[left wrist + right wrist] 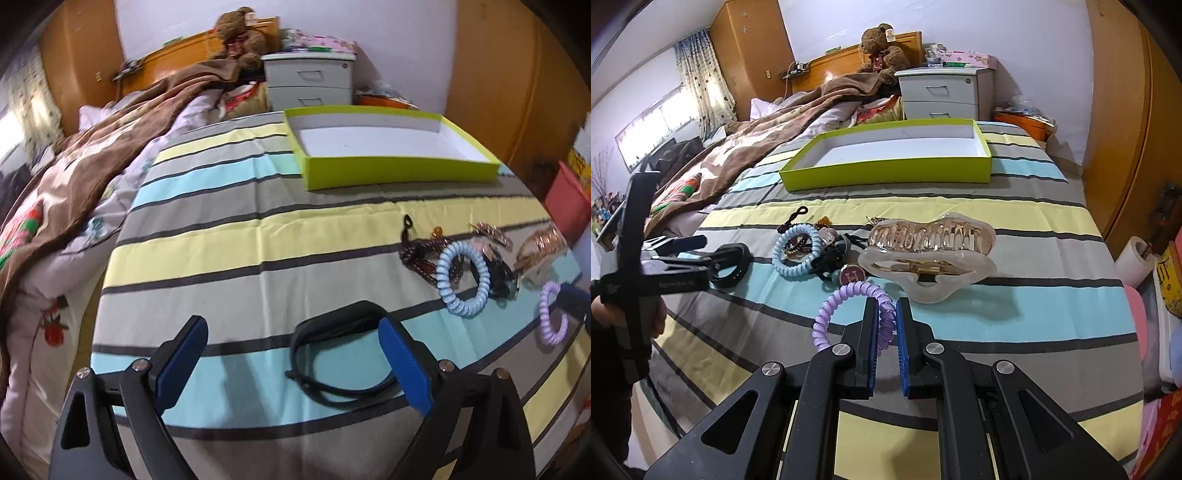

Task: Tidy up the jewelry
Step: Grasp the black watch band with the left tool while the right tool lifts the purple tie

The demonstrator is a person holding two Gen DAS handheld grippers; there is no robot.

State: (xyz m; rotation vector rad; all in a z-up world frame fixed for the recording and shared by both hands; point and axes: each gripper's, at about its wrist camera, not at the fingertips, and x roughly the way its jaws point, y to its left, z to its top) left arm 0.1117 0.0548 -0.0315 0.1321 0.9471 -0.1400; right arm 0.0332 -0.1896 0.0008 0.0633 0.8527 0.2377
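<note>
A lime green box [399, 168] [886, 170] with a white inside stands empty at the far end of the striped bedspread. My left gripper [291, 365] is open; a black band [332, 362] [733, 266] lies between its fingers, the right pad beside it. My right gripper [886, 328] is shut on a purple spiral hair tie [849, 314] [550, 314]. Beyond lie a light blue spiral tie [798, 254] [463, 280], a dark bead chain [421, 258], black ties and a large clear hair claw [931, 254].
A brown blanket [92, 177] and quilt cover the bed's left side. A grey nightstand [945, 92] and teddy bear [882, 48] stand behind the box. Wooden wardrobes [1126, 129] and storage bins [569, 199] line the right side.
</note>
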